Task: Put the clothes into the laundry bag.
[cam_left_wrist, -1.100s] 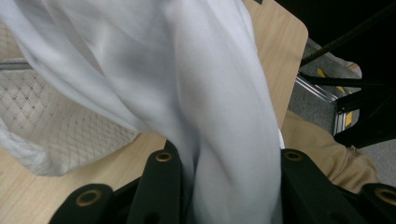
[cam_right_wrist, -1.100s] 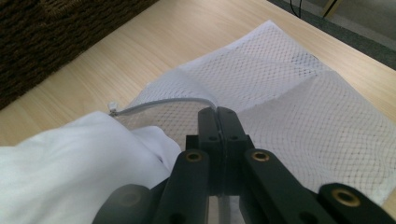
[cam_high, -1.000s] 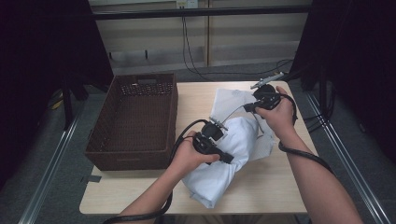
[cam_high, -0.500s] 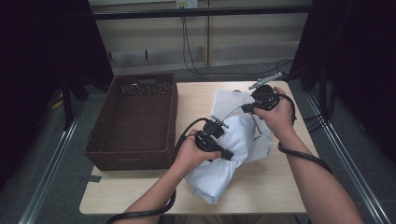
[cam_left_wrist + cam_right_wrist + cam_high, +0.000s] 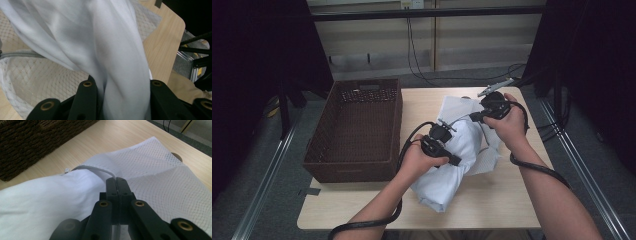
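On the table (image 5: 492, 210) beside the basket (image 5: 357, 127), our left gripper (image 5: 451, 154) clamps the white garment (image 5: 447, 175) while our right gripper (image 5: 477, 117), jaws together, pinches the mesh bag's (image 5: 160, 170) drawstring (image 5: 95, 170), apparently to hold its mouth open.

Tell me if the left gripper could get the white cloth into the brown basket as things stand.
Probably yes. The left gripper is clamped on the white cloth, and the brown basket stands open-topped right beside it. But the right gripper pinches the mesh bag's cord, which may tether the bundle.

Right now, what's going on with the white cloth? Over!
Left gripper shut on white cloth. Right gripper pinching mesh bag cord. Basket beside, nothing blocking.
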Demonstrator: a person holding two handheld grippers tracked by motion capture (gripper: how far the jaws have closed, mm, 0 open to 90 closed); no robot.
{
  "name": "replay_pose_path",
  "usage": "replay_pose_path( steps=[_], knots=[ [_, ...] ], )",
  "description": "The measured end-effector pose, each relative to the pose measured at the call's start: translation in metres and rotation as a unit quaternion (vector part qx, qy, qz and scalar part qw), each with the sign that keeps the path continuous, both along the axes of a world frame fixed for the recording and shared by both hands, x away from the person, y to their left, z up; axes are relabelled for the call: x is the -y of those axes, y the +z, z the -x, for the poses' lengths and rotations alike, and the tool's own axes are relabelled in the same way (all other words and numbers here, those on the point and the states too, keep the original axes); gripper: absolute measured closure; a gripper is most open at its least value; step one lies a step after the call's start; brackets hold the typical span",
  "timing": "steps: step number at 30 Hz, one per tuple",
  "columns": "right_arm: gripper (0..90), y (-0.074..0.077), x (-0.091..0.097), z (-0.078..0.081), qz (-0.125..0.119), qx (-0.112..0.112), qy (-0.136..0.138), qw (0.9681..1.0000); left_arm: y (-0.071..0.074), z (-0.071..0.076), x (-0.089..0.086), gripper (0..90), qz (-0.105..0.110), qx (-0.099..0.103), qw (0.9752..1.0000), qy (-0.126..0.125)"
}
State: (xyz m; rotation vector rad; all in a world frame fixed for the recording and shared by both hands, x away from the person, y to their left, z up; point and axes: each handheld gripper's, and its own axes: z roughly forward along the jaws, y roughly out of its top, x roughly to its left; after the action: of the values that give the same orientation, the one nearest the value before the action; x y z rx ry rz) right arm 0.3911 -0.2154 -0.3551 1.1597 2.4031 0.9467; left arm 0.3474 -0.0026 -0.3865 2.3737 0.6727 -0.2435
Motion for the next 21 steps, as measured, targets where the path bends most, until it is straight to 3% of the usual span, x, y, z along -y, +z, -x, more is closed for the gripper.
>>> replay_pose_path(
  steps=[21],
  knots=[
    [90.0,0.002,-0.001,0.003,-0.003,0.005,0.004,1.0000,-0.001,-0.015,0.010,71.7,0.000,0.011,0.9994,0.031]
  ],
)
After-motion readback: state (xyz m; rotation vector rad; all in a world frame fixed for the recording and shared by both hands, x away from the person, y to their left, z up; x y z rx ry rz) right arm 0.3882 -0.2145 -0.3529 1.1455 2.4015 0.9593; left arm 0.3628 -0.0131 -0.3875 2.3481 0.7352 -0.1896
